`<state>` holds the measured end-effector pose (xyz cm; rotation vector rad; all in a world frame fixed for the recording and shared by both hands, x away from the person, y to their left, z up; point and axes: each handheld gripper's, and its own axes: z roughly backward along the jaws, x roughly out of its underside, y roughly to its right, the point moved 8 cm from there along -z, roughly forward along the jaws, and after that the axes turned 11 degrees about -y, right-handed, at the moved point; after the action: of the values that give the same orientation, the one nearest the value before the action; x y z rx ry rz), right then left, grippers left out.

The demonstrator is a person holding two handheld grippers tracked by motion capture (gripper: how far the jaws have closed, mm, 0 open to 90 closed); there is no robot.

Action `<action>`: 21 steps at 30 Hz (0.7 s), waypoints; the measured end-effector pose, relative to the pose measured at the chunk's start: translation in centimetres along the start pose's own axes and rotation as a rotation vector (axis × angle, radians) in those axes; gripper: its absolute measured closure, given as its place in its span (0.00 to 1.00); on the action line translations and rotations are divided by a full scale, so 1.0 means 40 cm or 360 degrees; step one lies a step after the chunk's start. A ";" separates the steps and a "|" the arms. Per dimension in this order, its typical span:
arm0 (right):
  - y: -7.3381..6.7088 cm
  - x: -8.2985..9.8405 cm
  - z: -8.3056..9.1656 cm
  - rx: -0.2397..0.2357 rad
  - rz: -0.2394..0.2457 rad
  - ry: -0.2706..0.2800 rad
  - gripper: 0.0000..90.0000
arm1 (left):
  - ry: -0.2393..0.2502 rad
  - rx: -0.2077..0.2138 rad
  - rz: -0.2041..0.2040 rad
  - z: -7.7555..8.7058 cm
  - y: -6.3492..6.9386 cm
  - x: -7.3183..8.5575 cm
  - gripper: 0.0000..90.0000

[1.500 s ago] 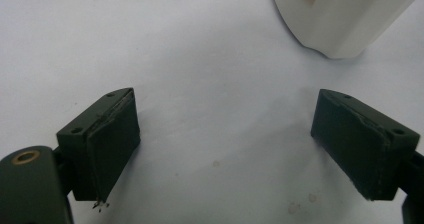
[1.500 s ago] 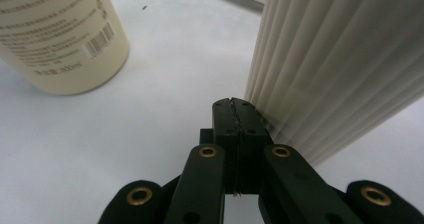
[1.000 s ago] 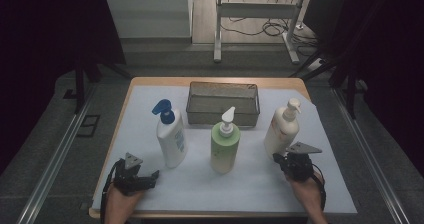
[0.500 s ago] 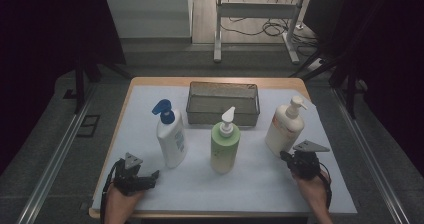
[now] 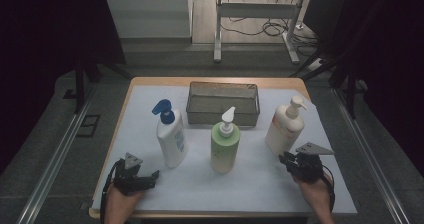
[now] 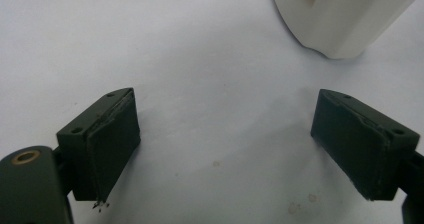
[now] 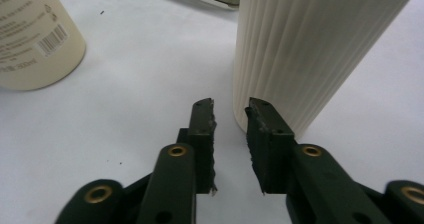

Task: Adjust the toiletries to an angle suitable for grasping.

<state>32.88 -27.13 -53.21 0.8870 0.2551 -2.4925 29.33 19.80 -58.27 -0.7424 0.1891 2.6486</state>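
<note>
The right claw (image 5: 292, 160) sits on the white sheet at the near right of the bench (image 5: 210, 81). Its two black jaws have just been opening. They stand a little apart, and nothing is between them. Right in front of it stands the tall cream pump bottle with ribbed sides (image 5: 283, 126). In the right gripper view, this cream bottle (image 7: 305, 49) is just past the jaw tips and a bit to the right.

The left claw (image 5: 145, 178) rests at the near left, with its jaws wide apart and nothing in them. The white bottle with the blue pump (image 5: 170, 136) stands just beyond it.

The green bottle with the white pump (image 5: 225, 144) is in the middle. The grey wire basket (image 5: 222, 103) waits at the far side.

The job now looks like picking up the cream bottle. To do it well, the jaws should open much wider first, because the bottle is fat. Then the right claw should slide forward so one jaw goes on each side. Grab low on the body, not the pump. Squeeze gently, so the tall bottle does not tip over.
</note>
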 end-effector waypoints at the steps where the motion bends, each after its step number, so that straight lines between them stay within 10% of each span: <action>1: 0.001 0.001 0.003 0.0007 -0.0004 -0.0002 0.73 | 0.0000 0.0000 0.0000 0.000 0.000 0.000 0.13; 21: 0.039 -0.020 0.092 0.0054 -0.0055 0.0053 0.44 | 0.0001 -0.0002 0.0000 0.000 0.000 0.000 0.13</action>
<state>32.19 -29.38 -49.89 0.9460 0.2417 -2.5226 29.33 19.79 -58.28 -0.7438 0.1877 2.6485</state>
